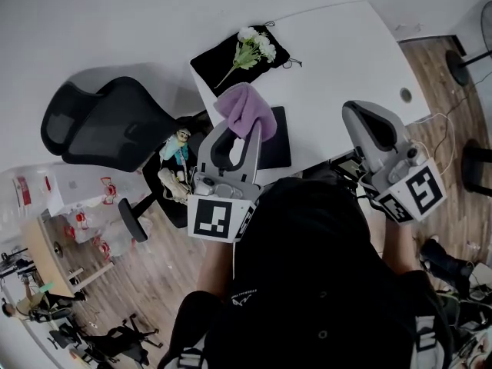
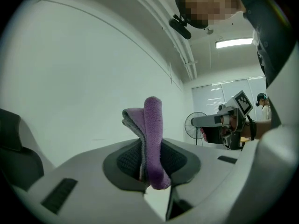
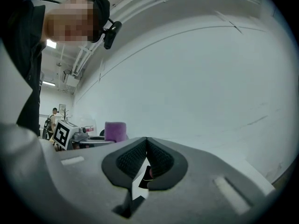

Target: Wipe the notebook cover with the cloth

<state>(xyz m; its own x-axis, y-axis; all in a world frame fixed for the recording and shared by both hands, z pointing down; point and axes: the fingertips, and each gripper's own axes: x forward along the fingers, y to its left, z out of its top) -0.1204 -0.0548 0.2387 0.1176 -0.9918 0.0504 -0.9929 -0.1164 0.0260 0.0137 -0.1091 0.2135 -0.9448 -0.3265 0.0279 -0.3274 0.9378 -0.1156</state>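
Note:
A purple cloth (image 1: 244,108) stands up out of my left gripper (image 1: 235,129), which is shut on it above the table's near edge. In the left gripper view the cloth (image 2: 152,139) rises folded between the dark pads, with white wall behind it. The black notebook (image 1: 278,138) lies flat on the white table (image 1: 338,60), just right of the cloth and partly hidden by the left gripper. My right gripper (image 1: 363,118) hangs over the table's near right part, shut with nothing in it (image 3: 145,149). The right gripper view also catches the cloth (image 3: 115,130) off to its left.
A black mat (image 1: 231,61) with a sprig of white flowers (image 1: 254,46) lies at the table's far left. A black office chair (image 1: 108,125) stands left of the table, with a doll (image 1: 178,146) on a seat beside it. A cable hole (image 1: 406,94) sits near the table's right edge.

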